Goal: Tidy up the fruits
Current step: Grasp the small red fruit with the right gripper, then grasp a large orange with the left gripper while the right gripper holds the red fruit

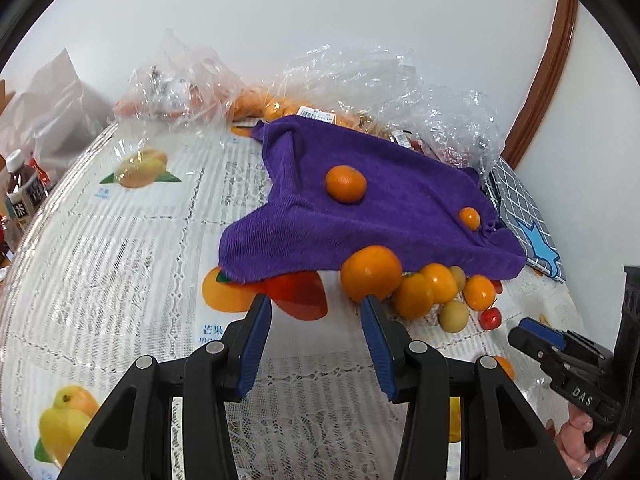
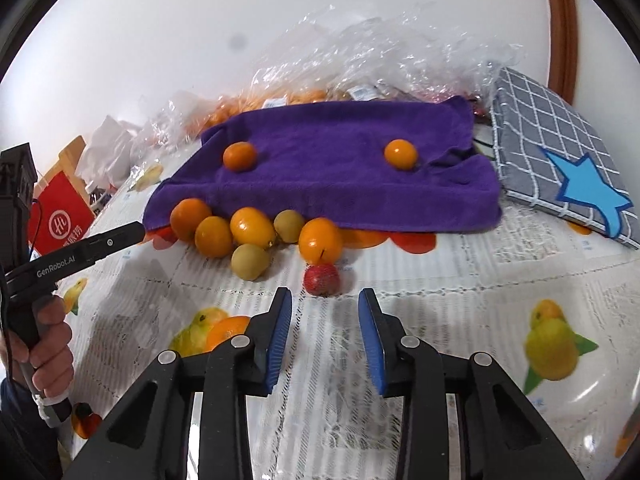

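A purple towel [image 1: 384,216] [image 2: 340,160] lies on the table. Two small oranges rest on it: one on the left [image 1: 345,183] [image 2: 239,156], one on the right [image 1: 469,218] [image 2: 401,154]. Several oranges [image 1: 371,273] [image 2: 253,227], two yellow-green fruits [image 2: 250,261] and a small red fruit [image 2: 321,279] [image 1: 490,319] cluster at its near edge. My left gripper [image 1: 316,304] is open and empty, its right finger close to the big orange. My right gripper [image 2: 325,298] is open and empty, just short of the red fruit.
Clear plastic bags [image 1: 360,76] [image 2: 380,52] with more fruit lie behind the towel. A grey checked cloth with a blue star [image 2: 560,160] [image 1: 528,220] lies at the right. Bottles [image 1: 20,192] stand at the far left. The tablecloth [image 2: 460,280] has printed fruit pictures.
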Demonstrator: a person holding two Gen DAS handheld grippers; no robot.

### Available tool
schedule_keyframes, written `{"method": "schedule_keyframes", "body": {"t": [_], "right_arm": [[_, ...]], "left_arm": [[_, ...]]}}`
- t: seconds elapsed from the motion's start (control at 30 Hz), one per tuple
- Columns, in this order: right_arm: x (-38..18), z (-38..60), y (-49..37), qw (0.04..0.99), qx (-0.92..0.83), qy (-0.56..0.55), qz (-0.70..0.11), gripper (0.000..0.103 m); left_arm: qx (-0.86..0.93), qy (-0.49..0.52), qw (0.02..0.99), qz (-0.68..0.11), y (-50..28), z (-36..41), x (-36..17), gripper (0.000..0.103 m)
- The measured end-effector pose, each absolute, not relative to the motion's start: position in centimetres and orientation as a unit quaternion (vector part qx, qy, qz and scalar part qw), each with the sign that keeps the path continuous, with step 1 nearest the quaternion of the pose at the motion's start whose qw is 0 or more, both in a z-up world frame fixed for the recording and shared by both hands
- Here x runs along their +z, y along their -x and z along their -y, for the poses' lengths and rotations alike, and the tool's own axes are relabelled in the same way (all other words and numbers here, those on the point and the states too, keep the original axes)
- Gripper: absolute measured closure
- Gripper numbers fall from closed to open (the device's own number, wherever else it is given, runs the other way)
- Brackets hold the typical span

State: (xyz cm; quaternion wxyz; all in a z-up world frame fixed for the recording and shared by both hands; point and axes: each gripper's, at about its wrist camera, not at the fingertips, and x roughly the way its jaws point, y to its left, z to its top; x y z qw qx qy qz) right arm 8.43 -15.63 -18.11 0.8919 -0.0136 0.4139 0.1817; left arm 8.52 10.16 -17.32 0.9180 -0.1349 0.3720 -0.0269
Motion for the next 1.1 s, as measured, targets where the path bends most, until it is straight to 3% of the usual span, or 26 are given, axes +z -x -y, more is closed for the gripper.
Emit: {"method": "schedule_keyframes", "body": {"t": [0.37,0.53,0.83,1.1], "right_arm": [[-20.1,15.0,-11.9,0.877,0.181,-0.011,-0.445,0.068],[-20.2,14.3,-12.2,0.879,0.181,0.0,-0.441,0.079],[-19.7,16.7,-10.9,0.896,0.154,0.037,-0.416,0.079],[-19.5,20.1,-10.8,0.901,0.146,0.0,-0.408,0.079]], "left_arm": [[-0.051,0.147,0.907,-0.391,-9.2,-10.1,-18.6,0.059],[-0.064,0.162,0.905,-0.389,-9.1,-10.4,-18.8,0.065],[-0.093,0.155,0.908,-0.378,-8.9,-9.7,-18.5,0.065],[-0.085,0.161,0.908,-0.379,-10.5,-8.3,-17.4,0.065]]}}
